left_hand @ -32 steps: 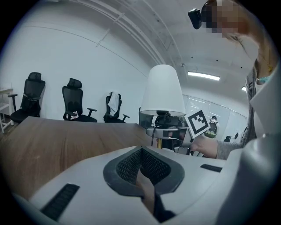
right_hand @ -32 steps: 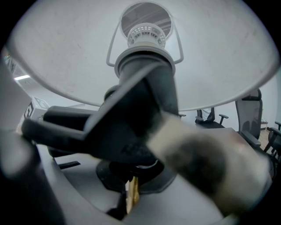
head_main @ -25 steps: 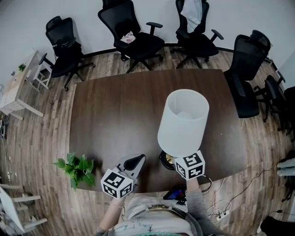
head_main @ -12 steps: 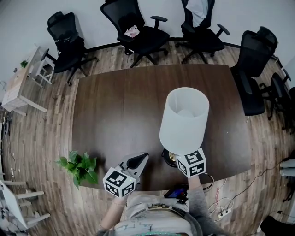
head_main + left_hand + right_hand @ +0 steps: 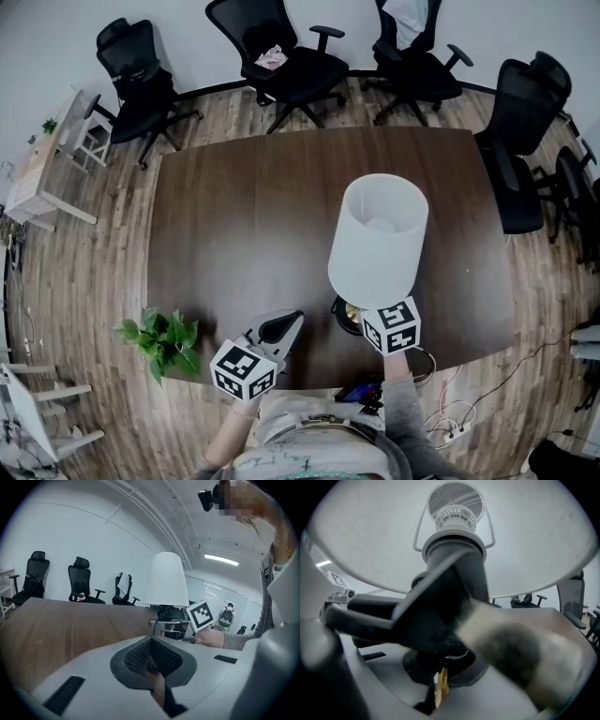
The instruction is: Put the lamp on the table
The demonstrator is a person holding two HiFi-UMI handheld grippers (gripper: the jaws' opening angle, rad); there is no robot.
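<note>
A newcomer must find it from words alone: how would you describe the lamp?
Find the big dark wooden table. Over its near edge, on the right, the right tool holds the lamp. Nothing else there has a tall white drum shade.

The head view looks steeply down from above the person onto the table (image 5: 234, 216), with chairs (image 5: 281, 66) ringing it from 10 to 3 o'clock. The left gripper view sits low, skimming the tabletop toward those chairs, with the lamp (image 5: 165, 578) at 1 o'clock. The right gripper view (very close) stares up under the shade (image 5: 534, 536). All three share the lamp.
</note>
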